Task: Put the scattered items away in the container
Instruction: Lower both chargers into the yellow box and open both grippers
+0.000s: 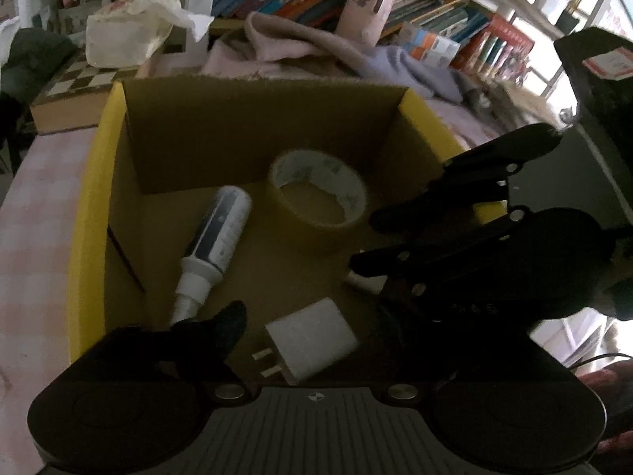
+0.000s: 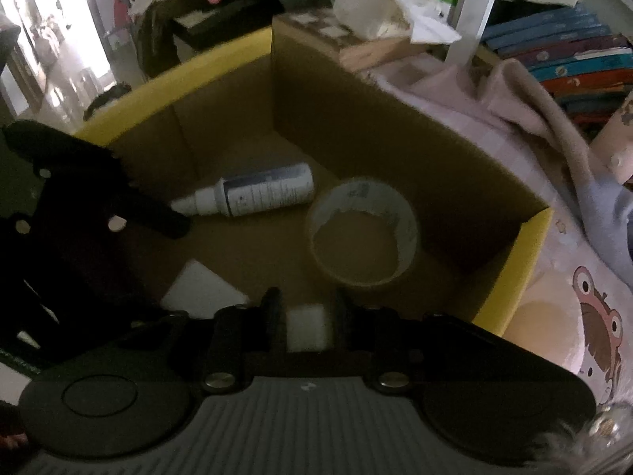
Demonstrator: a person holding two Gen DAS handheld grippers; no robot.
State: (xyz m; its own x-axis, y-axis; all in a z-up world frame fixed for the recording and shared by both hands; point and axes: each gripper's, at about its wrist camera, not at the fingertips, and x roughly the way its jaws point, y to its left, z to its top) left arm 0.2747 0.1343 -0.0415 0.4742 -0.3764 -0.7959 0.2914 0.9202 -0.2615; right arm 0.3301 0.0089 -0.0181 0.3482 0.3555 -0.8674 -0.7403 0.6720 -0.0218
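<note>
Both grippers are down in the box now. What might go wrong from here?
1. The right gripper brackets a small white item low in the cardboard box; releasing could drop it onto the charger.
2. The two grippers sit close; withdrawing together risks a collision.
3. The left gripper nears the spray bottle nozzle and may nudge it.

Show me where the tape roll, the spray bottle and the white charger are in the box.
tape roll [image 1: 316, 194], left wrist view, on its upper rim.
spray bottle [image 1: 221, 233], left wrist view, on its labelled body.
white charger [image 1: 312, 336], left wrist view, on its top face.
</note>
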